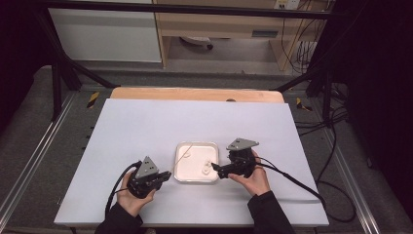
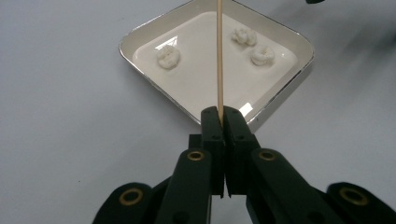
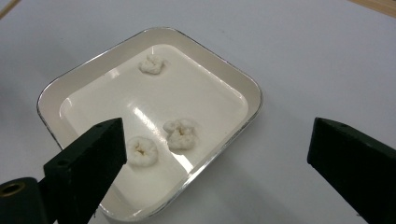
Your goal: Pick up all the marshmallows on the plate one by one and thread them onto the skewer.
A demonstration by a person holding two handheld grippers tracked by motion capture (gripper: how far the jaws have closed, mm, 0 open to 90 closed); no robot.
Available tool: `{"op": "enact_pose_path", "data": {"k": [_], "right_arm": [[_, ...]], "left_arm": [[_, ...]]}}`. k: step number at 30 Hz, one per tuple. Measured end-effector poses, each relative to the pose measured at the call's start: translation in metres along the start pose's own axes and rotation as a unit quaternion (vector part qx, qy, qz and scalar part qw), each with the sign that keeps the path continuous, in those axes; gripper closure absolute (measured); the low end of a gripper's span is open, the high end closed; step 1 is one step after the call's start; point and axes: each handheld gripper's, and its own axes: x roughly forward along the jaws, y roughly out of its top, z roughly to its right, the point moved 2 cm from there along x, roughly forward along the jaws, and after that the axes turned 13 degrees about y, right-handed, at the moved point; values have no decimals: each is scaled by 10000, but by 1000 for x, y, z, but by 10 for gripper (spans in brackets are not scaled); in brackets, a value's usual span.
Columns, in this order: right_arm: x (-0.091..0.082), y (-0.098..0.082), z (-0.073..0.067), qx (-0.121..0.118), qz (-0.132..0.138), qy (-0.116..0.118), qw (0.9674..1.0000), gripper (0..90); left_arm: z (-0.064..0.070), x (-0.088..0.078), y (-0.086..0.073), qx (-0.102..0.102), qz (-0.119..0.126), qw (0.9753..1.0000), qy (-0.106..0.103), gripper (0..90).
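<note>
— What do your left jaws have?

— My left gripper (image 2: 219, 122) is clamped on a thin wooden skewer (image 2: 219, 60). The stick runs straight out from the jaws and over the white square tray (image 2: 140, 37).

— And the right one?

— My right gripper (image 3: 217, 154) has its jaws spread wide apart, nothing between them, hanging over the tray's near corner.

— What's in the tray?

— Three small white lumps (image 3: 181, 134). Two lie close together just beyond my right jaws; the third (image 3: 152, 65) sits well apart near the far side.

— Where is all this?

— The tray rests on the white desk (image 1: 146, 126), between my two hands: left hand (image 1: 130, 199) just beside its left edge, right hand (image 1: 253, 178) by its right edge.
</note>
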Motion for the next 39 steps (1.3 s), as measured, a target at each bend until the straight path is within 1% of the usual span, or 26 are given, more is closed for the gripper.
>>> {"op": "enact_pose_path", "data": {"k": [6, 8, 11, 13, 15, 16, 18, 19, 22, 25, 29, 32, 36, 39], "right_arm": [[15, 2, 3, 105, -76, 26, 9999, 66], [19, 3, 3, 140, -65, 62, 9999, 88], [22, 3, 5, 188, 8, 176, 9997, 151], [25, 4, 6, 170, 17, 235, 9996, 190], [27, 4, 5, 141, -35, 294, 9995, 230], [29, 3, 5, 87, -66, 295, 9995, 249], [33, 2, 3, 23, -146, 370, 9992, 291], [34, 2, 3, 10, -188, 365, 9992, 312], [38, -1, 4, 30, -244, 337, 9991, 385], [42, -2, 4, 143, -284, 418, 9986, 455], [47, -5, 5, 214, -354, 514, 9978, 512], [48, -6, 5, 185, -378, 514, 9978, 558], [50, -8, 4, 146, -430, 564, 9974, 594], [51, -9, 4, 126, -381, 550, 9977, 636]], "left_arm": [[-2, -1, -2, -96, 53, 9999, 35, 882], [-2, -1, -2, -113, 75, 9999, 44, 882], [-2, -1, -2, -125, 54, 9999, 62, 882], [-2, 0, -2, -108, 30, 9999, 53, 882], [-2, 1, -2, -115, 25, 9999, 46, 882], [-2, 1, -2, -118, 24, 9999, 49, 882], [-2, 1, -3, -111, 23, 9999, 36, 882], [-2, 1, -3, -115, 19, 9999, 35, 882], [-1, 2, -3, -115, 6, 9999, 22, 882], [-1, 2, -3, -116, 21, 9999, 10, 882], [0, 2, -3, -112, 28, 9999, -15, 882], [1, 2, -3, -94, 27, 10000, -19, 882], [1, 2, -3, -85, 50, 9999, -21, 882], [1, 2, -3, -91, 70, 9999, -21, 882]]}}
